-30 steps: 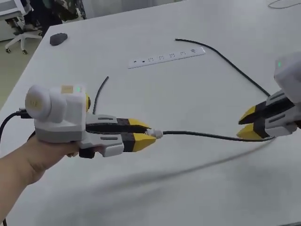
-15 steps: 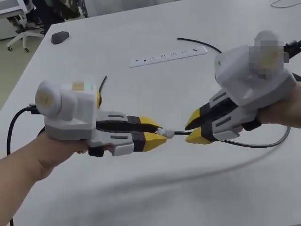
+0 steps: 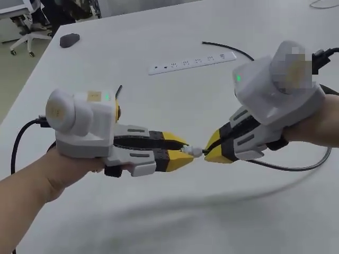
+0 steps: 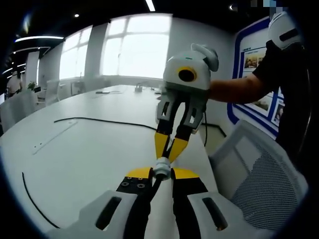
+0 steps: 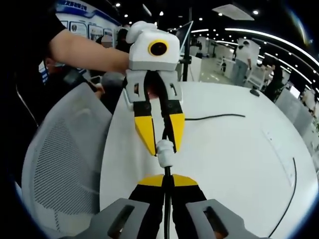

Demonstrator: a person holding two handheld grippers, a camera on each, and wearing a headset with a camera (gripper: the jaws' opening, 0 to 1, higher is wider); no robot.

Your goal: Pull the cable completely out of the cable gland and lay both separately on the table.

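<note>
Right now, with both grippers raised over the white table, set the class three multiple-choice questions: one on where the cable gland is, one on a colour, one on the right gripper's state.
1. Where is the cable gland?
A. Between the tips of the left gripper
B. Lying loose on the table
C. On a chair seat

2. What colour is the cable?
A. Red
B. Black
C. Green

3. How is the right gripper?
A. Wide open, holding nothing
B. Set down on the table
C. Shut on the cable

Answers:
1 A: the white gland sits between the left gripper's yellow tips.
2 B: the cable is black where it trails out behind the right gripper.
3 C: in the right gripper view, its jaws close on the cable just short of the gland.
</note>
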